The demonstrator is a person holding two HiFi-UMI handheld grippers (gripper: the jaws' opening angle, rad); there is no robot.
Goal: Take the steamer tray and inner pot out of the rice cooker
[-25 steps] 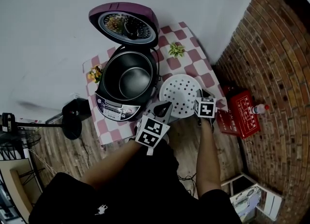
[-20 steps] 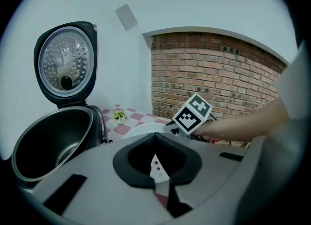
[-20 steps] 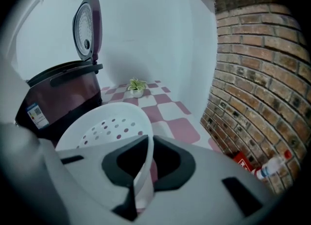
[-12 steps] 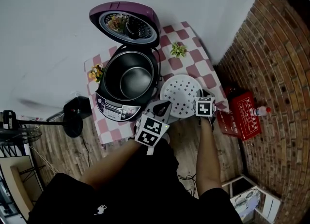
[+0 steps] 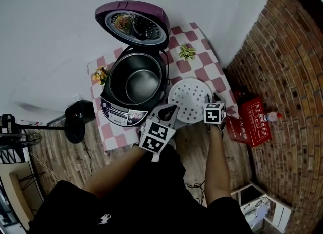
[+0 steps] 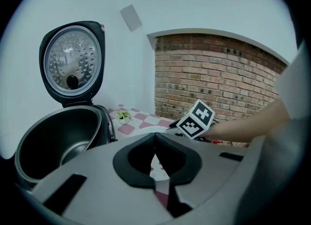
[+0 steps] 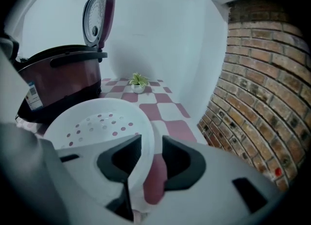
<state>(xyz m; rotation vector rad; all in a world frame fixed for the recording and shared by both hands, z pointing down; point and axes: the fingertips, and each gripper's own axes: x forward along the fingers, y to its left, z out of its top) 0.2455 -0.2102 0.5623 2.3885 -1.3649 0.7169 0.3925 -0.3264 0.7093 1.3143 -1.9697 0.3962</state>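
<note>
The purple rice cooker (image 5: 132, 89) stands open on the checkered table, lid (image 5: 133, 23) up, with the dark inner pot (image 5: 140, 82) inside it. The white perforated steamer tray (image 5: 189, 99) lies flat on the table to the cooker's right. My right gripper (image 5: 212, 97) is at the tray's near right rim. In the right gripper view its jaws have just been opening: they (image 7: 151, 144) stand apart with the tray (image 7: 97, 122) rim between them and a gap on the right side. My left gripper (image 5: 173, 109) is shut and empty, hovering between cooker and tray.
A small potted plant (image 5: 185, 52) stands behind the tray, and yellow flowers (image 5: 99, 77) sit left of the cooker. A red box (image 5: 251, 119) and a bottle (image 5: 270, 115) lie on the floor by the brick wall at the right. The table edge runs just under both grippers.
The right gripper's marker cube has rolled slightly at the tray's rim. The tray, the cooker and the left gripper stay where they were.
</note>
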